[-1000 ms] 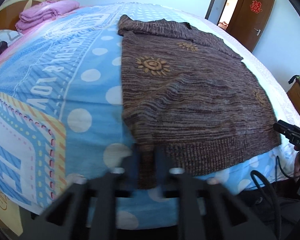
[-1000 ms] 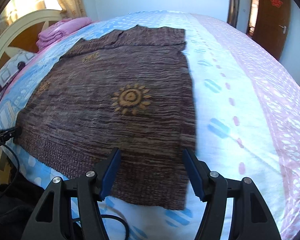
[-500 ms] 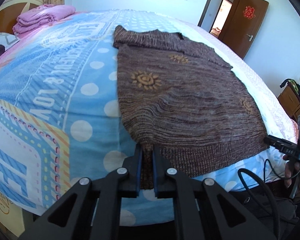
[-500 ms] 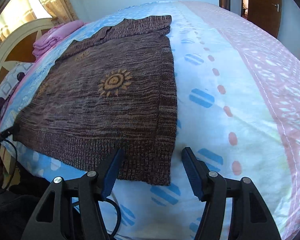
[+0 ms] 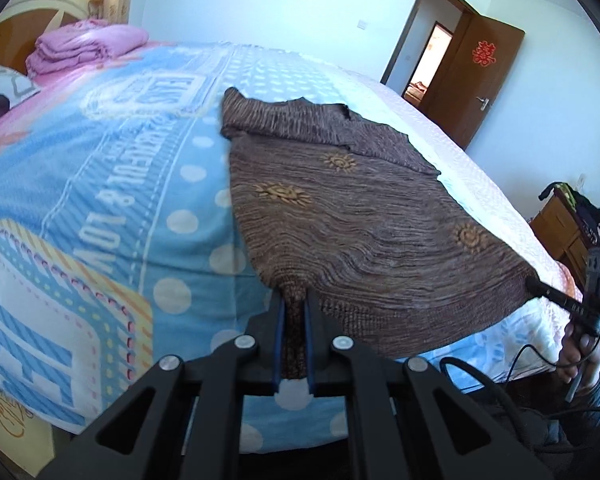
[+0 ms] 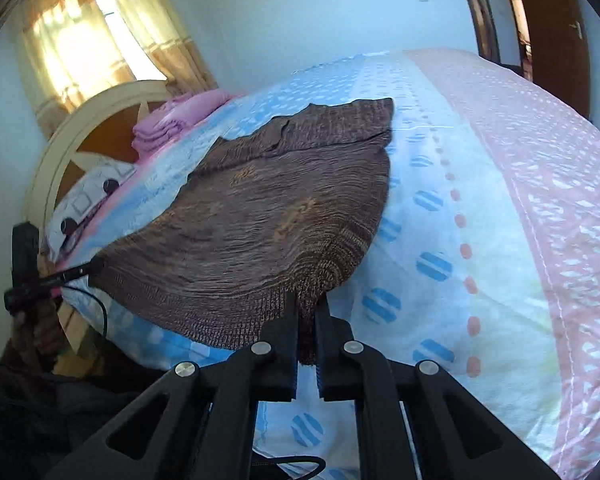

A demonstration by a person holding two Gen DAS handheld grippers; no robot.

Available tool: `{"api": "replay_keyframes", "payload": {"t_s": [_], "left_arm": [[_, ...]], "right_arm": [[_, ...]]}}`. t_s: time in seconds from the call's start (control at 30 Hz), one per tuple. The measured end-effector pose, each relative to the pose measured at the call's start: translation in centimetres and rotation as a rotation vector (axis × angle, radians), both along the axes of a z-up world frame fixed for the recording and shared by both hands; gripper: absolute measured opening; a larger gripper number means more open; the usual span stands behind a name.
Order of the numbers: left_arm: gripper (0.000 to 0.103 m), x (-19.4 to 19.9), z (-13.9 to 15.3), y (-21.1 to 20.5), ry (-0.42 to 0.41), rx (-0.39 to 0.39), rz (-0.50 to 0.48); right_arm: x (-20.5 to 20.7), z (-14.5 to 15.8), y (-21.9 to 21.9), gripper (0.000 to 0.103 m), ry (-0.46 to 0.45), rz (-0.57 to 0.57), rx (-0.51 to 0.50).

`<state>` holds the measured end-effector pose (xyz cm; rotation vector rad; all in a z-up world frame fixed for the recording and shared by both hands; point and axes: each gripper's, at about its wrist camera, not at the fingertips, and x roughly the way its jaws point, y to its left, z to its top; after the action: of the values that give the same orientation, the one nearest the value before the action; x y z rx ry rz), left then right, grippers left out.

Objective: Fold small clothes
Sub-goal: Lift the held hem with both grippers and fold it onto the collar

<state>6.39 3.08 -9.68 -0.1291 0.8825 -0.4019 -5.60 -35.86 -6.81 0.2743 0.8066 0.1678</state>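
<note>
Both grippers are pinching the brown knitted sweater (image 5: 364,216) at its bottom hem. Left gripper (image 5: 293,312) has its two fingers squeezed tight on one bottom corner of the sweater, and a strip of the ribbed hem hangs down between them. Right gripper (image 6: 308,312) is squeezed tight on the other bottom corner, and the knit bunches up into a little peak where it is held.

From the left gripper's camera, the right gripper (image 5: 540,290) shows far off at the other end of the hem, with a hand (image 5: 584,354) holding it. From the right gripper's camera, the left gripper (image 6: 82,271) shows at the far end of the hem too.

Between the two grippers the sweater (image 6: 268,216) is pulled wide, and the hem near the grippers is lifted a bit off the bed (image 5: 100,208). The rest of the sweater lies flat on the bed, with its sleeves folded across the top end. Little orange sun shapes (image 5: 284,194) dot the knit.

Past the sweater's top end, a stack of folded pink bedding (image 5: 86,46) sits by the wooden headboard (image 6: 72,148). A spotted pillow (image 6: 88,204) lies next to the bedding. A brown door (image 5: 476,84) stands open beyond the sweater.
</note>
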Motion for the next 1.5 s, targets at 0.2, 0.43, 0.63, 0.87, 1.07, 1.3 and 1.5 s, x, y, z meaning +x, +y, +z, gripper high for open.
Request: {"api": "replay_keyframes", "payload": {"t_s": [0.2,0.43,0.63,0.87,1.07,1.3,1.5], "left_arm": [[0.009,0.6,-0.4,0.5,0.052,-0.064,0.006],[0.009,0.8,0.8,0.7,0.002,-0.075,0.002],[0.009,3.6,1.3,0.8,0.006,-0.096,0.015],[0.009,6.7,3.5,-0.1,-0.069,-0.072,0.017],[0.009,9.8,5.0,0.1,-0.101,-0.074,0.052],[0.009,13.7,6.6,-0.5,-0.133,-0.049,0.069],[0.009,17.2,7.7,-1.4,-0.153,-0.03,0.077]], "right_arm": [[-0.3,0.9,-0.3,0.006,-0.038,0.007,0.085],[0.1,1.5,-1.1,0.006,-0.064,-0.023,0.111],[2.1,3.7,-1.6,0.006,-0.105,-0.071,0.094],[5.7,5.9,-1.7,0.006,-0.147,-0.095,0.052],[9.3,7.7,-1.3,0.006,-0.185,-0.084,0.015],[13.7,10.3,-1.2,0.006,-0.228,-0.095,-0.011],[17.6,11.1,-1.6,0.006,-0.228,-0.107,-0.033]]}}
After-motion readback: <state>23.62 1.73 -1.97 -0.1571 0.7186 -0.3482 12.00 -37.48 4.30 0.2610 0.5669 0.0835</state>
